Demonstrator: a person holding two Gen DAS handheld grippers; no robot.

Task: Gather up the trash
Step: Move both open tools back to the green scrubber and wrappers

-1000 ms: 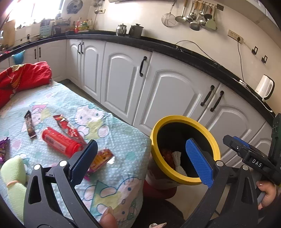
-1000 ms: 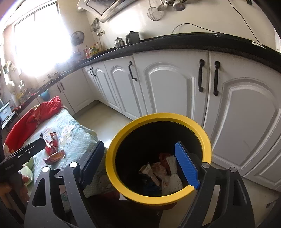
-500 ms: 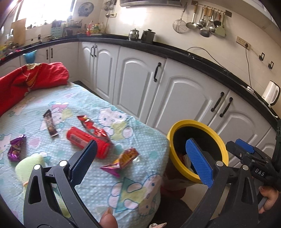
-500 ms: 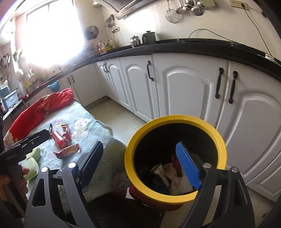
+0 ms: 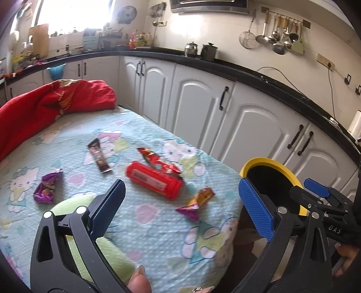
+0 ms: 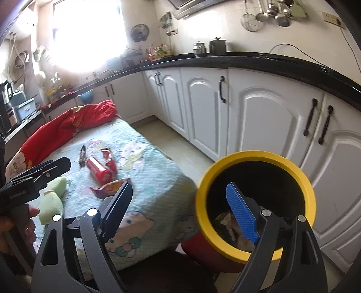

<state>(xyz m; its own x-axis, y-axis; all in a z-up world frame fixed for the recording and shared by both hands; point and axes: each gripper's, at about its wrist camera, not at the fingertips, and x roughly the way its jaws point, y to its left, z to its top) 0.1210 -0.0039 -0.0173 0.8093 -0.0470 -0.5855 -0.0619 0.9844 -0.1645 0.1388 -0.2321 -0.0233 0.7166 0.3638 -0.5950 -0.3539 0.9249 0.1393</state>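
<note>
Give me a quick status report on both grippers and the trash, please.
Left hand-held gripper open, empty, above table. Right hand-held gripper open, empty, beside yellow-rimmed black bin. Red cylindrical plastic bottle and crumpled foil wrappers uncollected. Nothing in the way.

Home kitchen: white cabinets, black countertop, hanging utensils, probably range hood.

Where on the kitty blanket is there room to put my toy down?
Bare blanket lies between the red quilt and the brown wrapper, and along the near edge below the orange wrapper. The middle is crowded: red can, red wrapper, purple wrapper, green plush.
</note>
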